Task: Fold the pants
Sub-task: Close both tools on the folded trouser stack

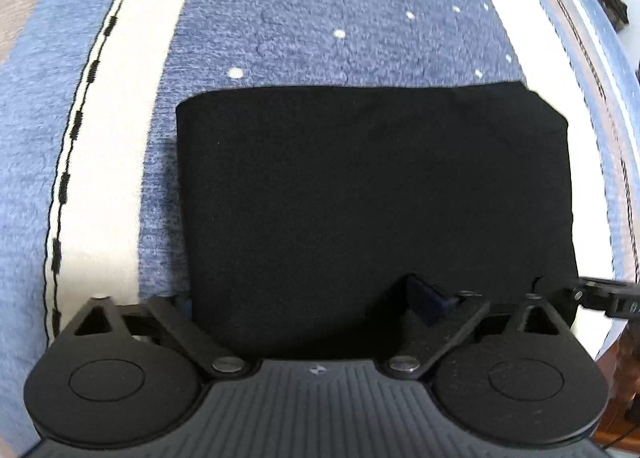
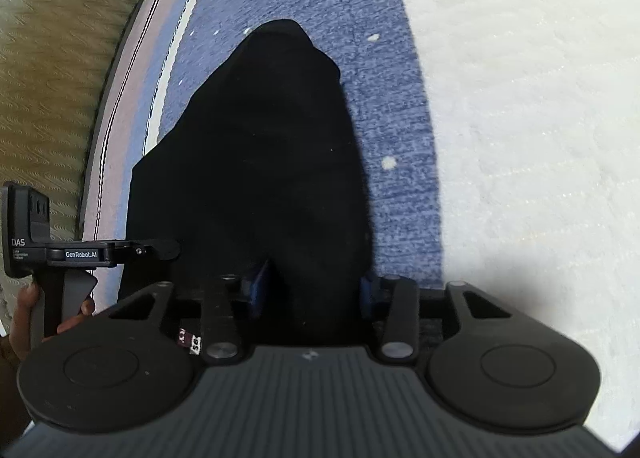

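The black pants [image 1: 360, 194] lie folded into a flat rectangle on a blue and white rug [image 1: 304, 26]. My left gripper [image 1: 312, 298] is open at the near edge of the fold, its fingers spread wide with cloth between them. In the right wrist view the pants [image 2: 264, 162] stretch away as a dark tapering shape. My right gripper [image 2: 312, 290] is open at a near corner, blue pads [image 2: 260, 282] on either side of the cloth. The left gripper [image 2: 92, 254] shows at the left of that view, held by a hand.
The rug has a white band with a black dashed line [image 1: 80, 106] on the left and white dots on blue. A tan quilted cushion [image 2: 52, 70] lies beyond the rug's left edge. A wide white area of rug [image 2: 540, 118] is on the right.
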